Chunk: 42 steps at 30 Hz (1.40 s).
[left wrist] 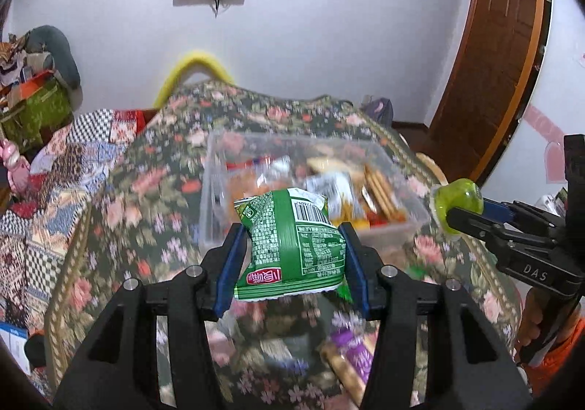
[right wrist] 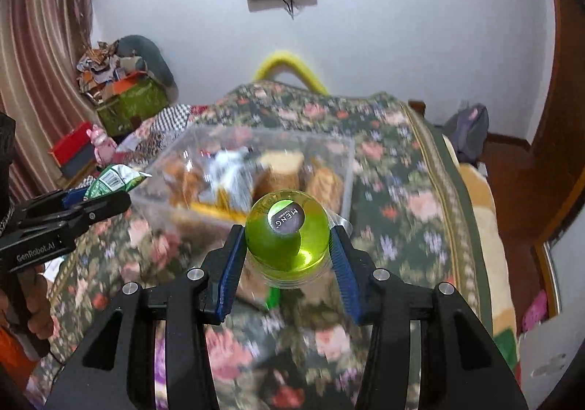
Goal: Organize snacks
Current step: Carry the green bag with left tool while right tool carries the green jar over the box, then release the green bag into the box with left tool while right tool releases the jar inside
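Left tool [left wrist: 292, 256] pinches a green snack bag [left wrist: 290, 245] by its sides, raised above the bed [left wrist: 146, 190] just short of the clear box [left wrist: 212, 190] that already holds other snacks. Right tool [right wrist: 289, 252] clamps a green jelly cup [right wrist: 287, 240] the same way, also close to the box; both seem lifted so they can be dropped in from above
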Tool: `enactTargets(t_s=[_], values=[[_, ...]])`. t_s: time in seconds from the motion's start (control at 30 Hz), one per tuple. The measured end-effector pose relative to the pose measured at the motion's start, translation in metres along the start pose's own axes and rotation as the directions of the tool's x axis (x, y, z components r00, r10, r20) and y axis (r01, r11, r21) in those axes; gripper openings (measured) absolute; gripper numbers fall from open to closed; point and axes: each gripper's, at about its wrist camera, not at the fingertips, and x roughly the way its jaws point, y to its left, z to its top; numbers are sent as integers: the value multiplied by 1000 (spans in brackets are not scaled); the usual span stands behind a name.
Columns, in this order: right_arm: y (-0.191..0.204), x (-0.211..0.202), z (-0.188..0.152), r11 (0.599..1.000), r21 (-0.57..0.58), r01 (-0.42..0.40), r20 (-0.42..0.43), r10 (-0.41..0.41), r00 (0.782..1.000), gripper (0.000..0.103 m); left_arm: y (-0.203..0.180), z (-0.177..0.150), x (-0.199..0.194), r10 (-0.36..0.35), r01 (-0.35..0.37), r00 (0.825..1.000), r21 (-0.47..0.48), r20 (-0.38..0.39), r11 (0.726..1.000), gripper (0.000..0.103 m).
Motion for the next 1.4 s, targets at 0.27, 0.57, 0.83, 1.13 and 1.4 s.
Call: enactTargets(t_s=[0.27,0.57,0.83,1.13,1.4], values=[[19,24,41,999,-45,-14,28,15,999,44,12,30,14,41,-41,998,-3,41,999,51],[32,70,67,999,-26,-43,-11,43,999,44,22,49,43,63,-63,997,-1,39,998,51],[43,107,75,999,-50,-9,-72,6,997,44,33,60,82,83,-83,996,-5,-15,997,51],[40,129,65,998,-69,14,-125,-22,992,44,39,57,110,108,-109,991,-3,-79,994,51],[39,112,69,997,-74,15,-104,-23,994,47,43,58,107,68,-72,993,-35,-95,997,57]])
